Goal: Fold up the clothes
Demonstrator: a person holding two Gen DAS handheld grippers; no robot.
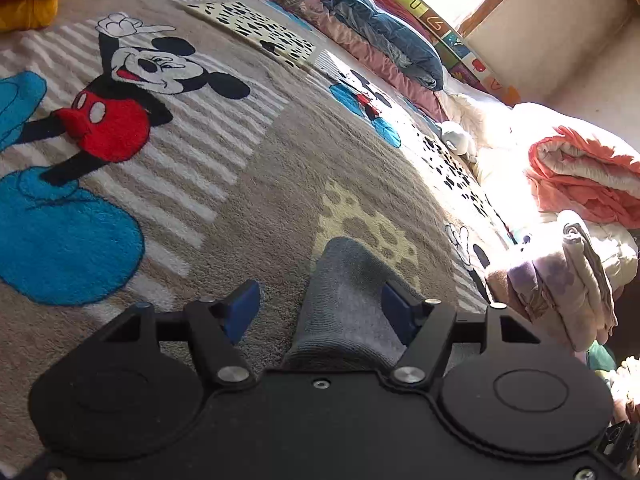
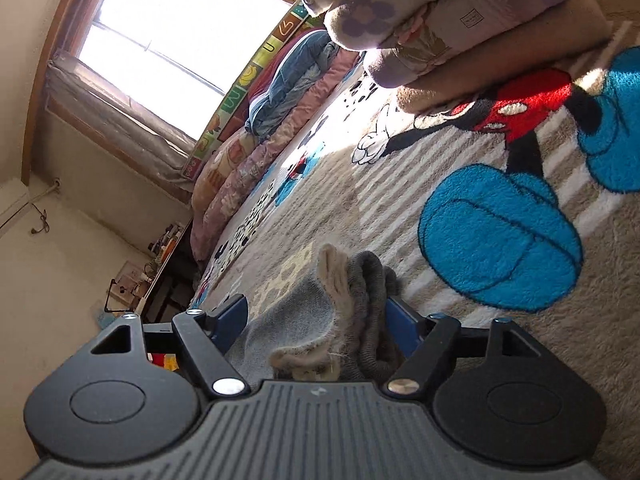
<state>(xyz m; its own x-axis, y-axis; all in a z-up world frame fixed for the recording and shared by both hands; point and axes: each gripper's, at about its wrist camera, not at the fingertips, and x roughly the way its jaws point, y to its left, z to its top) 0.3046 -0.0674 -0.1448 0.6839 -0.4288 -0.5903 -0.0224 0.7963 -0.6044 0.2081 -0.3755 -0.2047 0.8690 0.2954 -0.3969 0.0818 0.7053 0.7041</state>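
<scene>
A grey knitted garment (image 1: pixel 348 312) lies on the Mickey Mouse blanket (image 1: pixel 224 168), between the blue pads of my left gripper (image 1: pixel 320 312). The jaws stand wide apart; the cloth rests against the right pad only. In the right wrist view the same grey garment (image 2: pixel 320 320) shows, with a bunched ribbed edge and cream fleecy lining. It sits between the wide-open fingers of my right gripper (image 2: pixel 316 320), against the right pad.
A stack of folded clothes (image 1: pixel 568 276) and a coral quilt (image 1: pixel 588 180) lie at the right. Rolled quilts and pillows (image 1: pixel 384 44) line the far edge. The folded stack (image 2: pixel 440 20) lies ahead in the right view. A window (image 2: pixel 176 28) is behind.
</scene>
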